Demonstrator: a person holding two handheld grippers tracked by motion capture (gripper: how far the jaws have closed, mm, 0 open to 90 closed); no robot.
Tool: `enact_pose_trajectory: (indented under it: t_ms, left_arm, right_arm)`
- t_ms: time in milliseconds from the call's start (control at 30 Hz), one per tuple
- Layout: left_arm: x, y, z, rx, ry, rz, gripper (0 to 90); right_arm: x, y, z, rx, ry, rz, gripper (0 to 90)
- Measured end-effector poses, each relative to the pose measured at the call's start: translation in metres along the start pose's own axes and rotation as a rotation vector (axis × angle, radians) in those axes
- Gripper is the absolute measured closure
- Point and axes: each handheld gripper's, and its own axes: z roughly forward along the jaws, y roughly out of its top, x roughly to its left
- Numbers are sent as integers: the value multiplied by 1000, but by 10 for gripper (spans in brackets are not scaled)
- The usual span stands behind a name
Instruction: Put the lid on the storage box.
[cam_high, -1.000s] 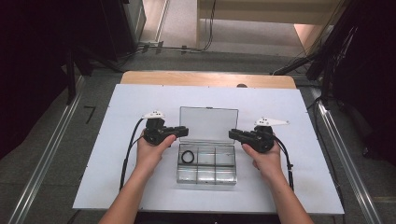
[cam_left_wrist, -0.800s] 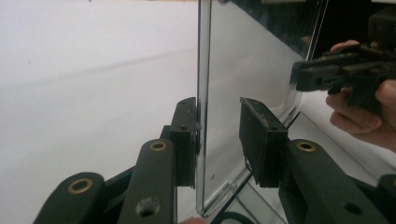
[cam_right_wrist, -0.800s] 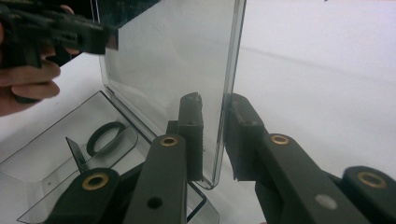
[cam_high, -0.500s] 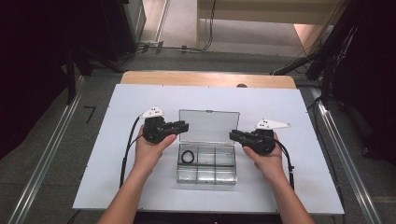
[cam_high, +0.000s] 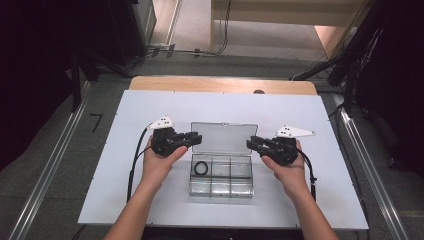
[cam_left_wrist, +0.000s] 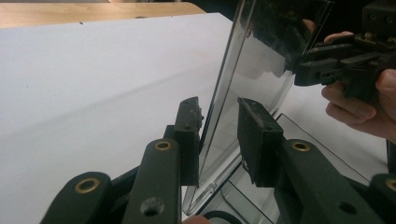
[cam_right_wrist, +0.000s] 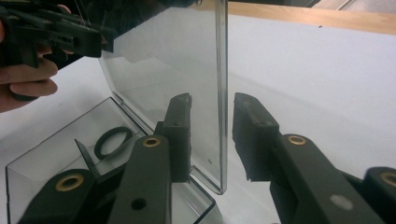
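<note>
I have the box lid (cam_high: 224, 137) upright, left tongs (cam_left_wrist: 219, 135) and right tongs (cam_right_wrist: 212, 135) parted astride its edges; closing remains.

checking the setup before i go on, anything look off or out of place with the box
Nothing stands out. The clear box sits square on the white table, its lid raised upright and intact between the open jaws of the left gripper and right gripper. One black ring lies inside a compartment.
</note>
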Motion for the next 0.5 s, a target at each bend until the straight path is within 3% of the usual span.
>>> enact_pose_trajectory:
  t_ms: [500]
  left_arm:
    - [-5,-4,-6,3,-28,30,665]
  right_arm:
    - [14,9,-7,-13,7,-35,655]
